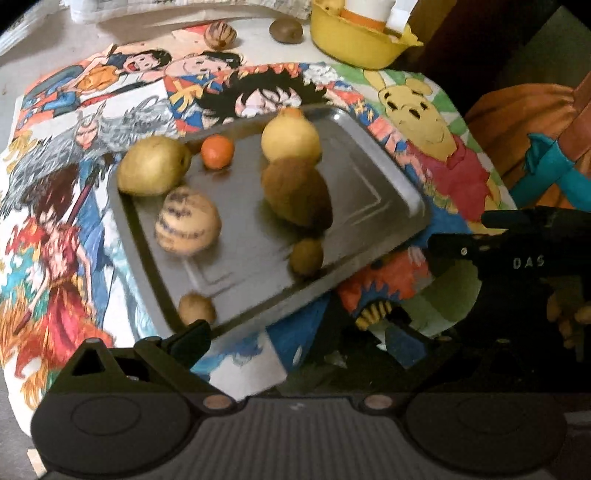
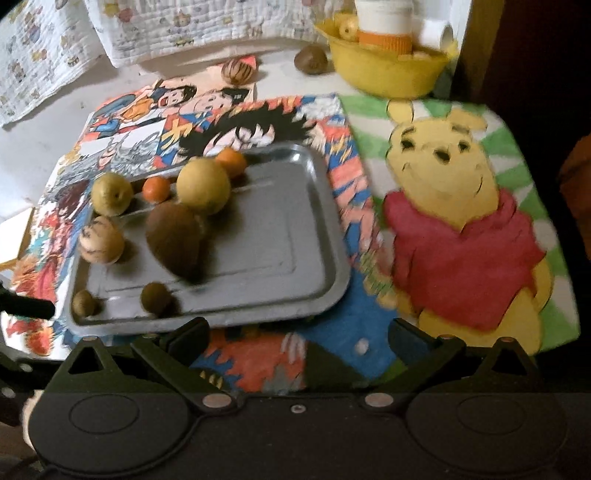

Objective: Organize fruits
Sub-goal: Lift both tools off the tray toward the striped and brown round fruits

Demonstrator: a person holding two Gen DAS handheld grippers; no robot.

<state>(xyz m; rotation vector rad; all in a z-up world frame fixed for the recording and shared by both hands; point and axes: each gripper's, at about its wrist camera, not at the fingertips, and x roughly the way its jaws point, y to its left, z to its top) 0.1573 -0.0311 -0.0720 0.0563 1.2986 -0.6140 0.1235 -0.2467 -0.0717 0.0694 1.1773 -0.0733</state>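
A grey metal tray (image 1: 373,177) (image 2: 295,236) lies on a cartoon-print cloth and holds several fruits: a large brown fruit (image 1: 297,197) (image 2: 173,242), a yellow pear (image 1: 290,138) (image 2: 203,184), a green-yellow apple (image 1: 153,165) (image 2: 112,194), a striped fruit (image 1: 187,226) (image 2: 101,240), tangerines (image 1: 217,151) (image 2: 156,189) and small kiwis (image 1: 306,256) (image 2: 157,298). My left gripper (image 1: 295,339) is open and empty at the tray's near edge. My right gripper (image 2: 295,336) is open and empty just before the tray's near rim. The right gripper's body (image 1: 517,254) shows at the right of the left wrist view.
A striped fruit (image 1: 220,35) (image 2: 238,71) and a brown kiwi (image 1: 286,30) (image 2: 311,59) lie on the table behind the cloth. A yellow bowl (image 1: 351,40) (image 2: 384,75) with a white container stands at the back right. The table edge drops off at the right.
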